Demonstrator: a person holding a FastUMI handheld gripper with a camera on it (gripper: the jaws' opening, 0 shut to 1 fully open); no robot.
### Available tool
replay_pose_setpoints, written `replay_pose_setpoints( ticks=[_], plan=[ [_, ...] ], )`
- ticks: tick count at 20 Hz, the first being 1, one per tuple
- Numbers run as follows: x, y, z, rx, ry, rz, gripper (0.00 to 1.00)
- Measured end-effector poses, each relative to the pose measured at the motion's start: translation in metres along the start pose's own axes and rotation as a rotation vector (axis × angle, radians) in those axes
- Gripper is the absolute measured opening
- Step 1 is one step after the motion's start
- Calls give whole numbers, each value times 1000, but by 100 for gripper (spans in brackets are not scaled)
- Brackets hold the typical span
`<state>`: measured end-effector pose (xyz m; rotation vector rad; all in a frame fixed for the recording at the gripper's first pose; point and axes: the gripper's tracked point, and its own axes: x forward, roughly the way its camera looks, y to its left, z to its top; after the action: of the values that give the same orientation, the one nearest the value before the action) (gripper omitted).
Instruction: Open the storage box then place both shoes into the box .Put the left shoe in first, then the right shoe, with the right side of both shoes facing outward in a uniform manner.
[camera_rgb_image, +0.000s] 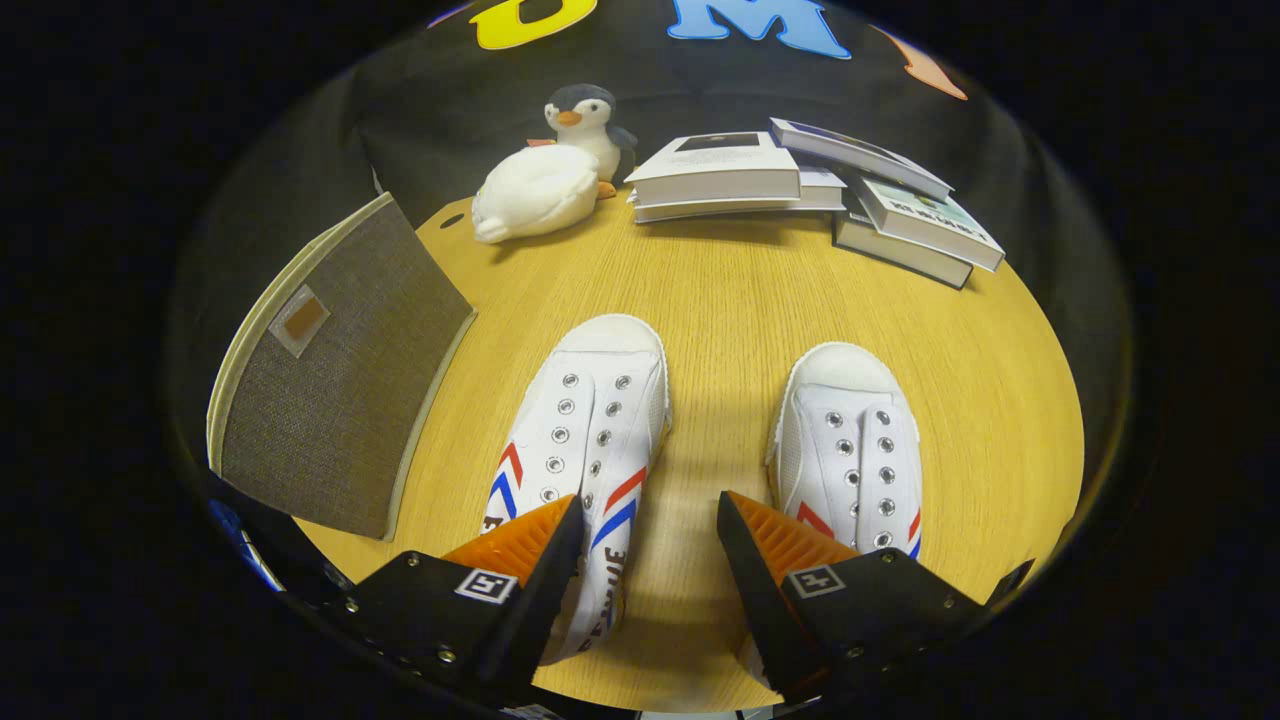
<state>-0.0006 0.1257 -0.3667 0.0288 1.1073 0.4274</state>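
Note:
Two white laceless sneakers with red and blue stripes stand side by side on the wooden table (740, 290), toes pointing away from me. The left shoe (590, 430) lies partly under my left finger; the right shoe (855, 450) lies partly under my right finger. My gripper (650, 525) hovers above the shoes' heel ends, open, with only bare tabletop showing in the gap between the fingers. The storage box (335, 380), grey-brown fabric with a pale trim and a small tag, stands to the left of the left shoe with its lid closed.
At the back of the table a white plush (535, 192) lies in front of a penguin toy (588, 122). To their right sit stacks of books (800, 180), some fanned out toward the right edge. The round table drops off beyond the right shoe.

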Motion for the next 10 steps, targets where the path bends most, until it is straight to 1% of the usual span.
replay_pose_setpoints(
  ticks=[1, 2, 3, 5, 6, 8, 10],
  plan=[
    [0, 0, -2, 7, 6, -1, 73],
    [1, 7, -2, 18, 7, 31, 72],
    [-1, 13, 0, 41, 5, 39, 55],
    [2, 15, 0, 44, 0, 23, 20],
    [2, 14, 1, 19, -2, 9, 20],
    [-3, 16, 1, 79, 3, -2, 4],
    [-6, 20, 5, 152, 11, 9, 3]
  ],
)
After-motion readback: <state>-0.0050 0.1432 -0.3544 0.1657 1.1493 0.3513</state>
